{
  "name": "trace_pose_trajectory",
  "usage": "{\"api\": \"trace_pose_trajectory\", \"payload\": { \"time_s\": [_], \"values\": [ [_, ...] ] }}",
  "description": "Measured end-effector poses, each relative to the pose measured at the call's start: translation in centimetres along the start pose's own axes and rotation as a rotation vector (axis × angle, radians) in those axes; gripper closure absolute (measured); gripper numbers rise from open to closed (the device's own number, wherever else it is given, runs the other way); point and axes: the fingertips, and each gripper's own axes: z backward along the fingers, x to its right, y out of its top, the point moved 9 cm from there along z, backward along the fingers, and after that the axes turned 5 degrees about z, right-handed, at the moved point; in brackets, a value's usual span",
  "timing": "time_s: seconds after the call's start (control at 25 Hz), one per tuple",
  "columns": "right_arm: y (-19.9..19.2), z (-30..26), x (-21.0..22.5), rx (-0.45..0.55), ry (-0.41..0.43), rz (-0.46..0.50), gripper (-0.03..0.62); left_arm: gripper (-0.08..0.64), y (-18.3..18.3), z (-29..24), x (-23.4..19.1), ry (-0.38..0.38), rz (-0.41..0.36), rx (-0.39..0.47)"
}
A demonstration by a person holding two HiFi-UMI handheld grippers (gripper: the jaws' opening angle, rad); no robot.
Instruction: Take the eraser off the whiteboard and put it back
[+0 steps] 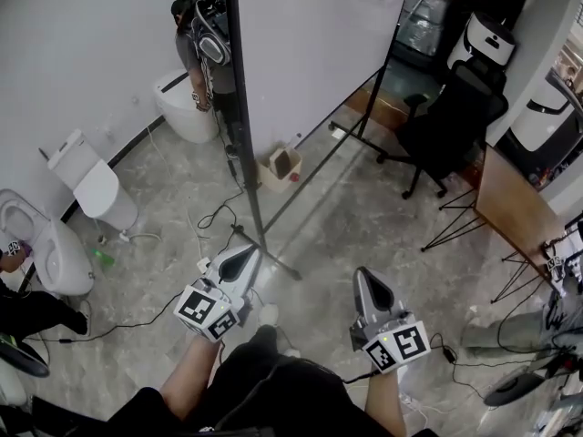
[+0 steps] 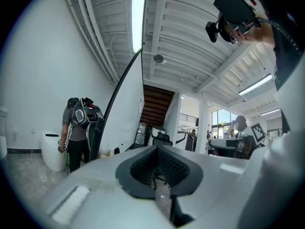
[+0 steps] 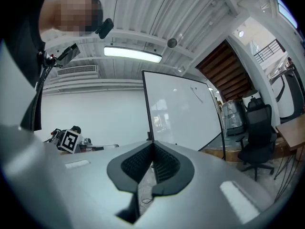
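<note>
Both my tools are empty, jaws pressed together: the left gripper and the right gripper. The whiteboard stands well ahead of them, edge-on beyond the left tips, its white face straight in front of the right tips. I cannot pick out the eraser.
</note>
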Motion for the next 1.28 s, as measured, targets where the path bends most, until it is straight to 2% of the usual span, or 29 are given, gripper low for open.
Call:
{"api": "trace_pose_trajectory", "payload": {
  "time_s": [0.44,0.76,0.96,1.08,1.28],
  "values": [
    [1.4,-9.7,2.7,0.013,-0.051,0.024,0.583,0.554,2.8,-7.8,-8.1,-0.051,-0.019,-0.015],
    [0.6,-15.0,3.1,0.000,-0.089,0.029,0.583,0.554,2.9,-11.6,-13.1,-0.118,0.007,-0.051],
    [0.0,-17.1,3.3,-0.014,-0.113,0.027,0.583,0.554,2.8,-13.0,-14.9,-0.149,0.005,-0.079],
    [-0.3,-17.8,3.7,-0.022,-0.124,0.025,0.583,0.554,2.5,-14.1,-15.7,-0.145,-0.026,-0.096],
    [-0.1,-18.5,4.2,-0.029,-0.120,0.025,0.583,0.554,1.7,-15.8,-16.3,-0.146,-0.033,-0.133]
  ]
}}
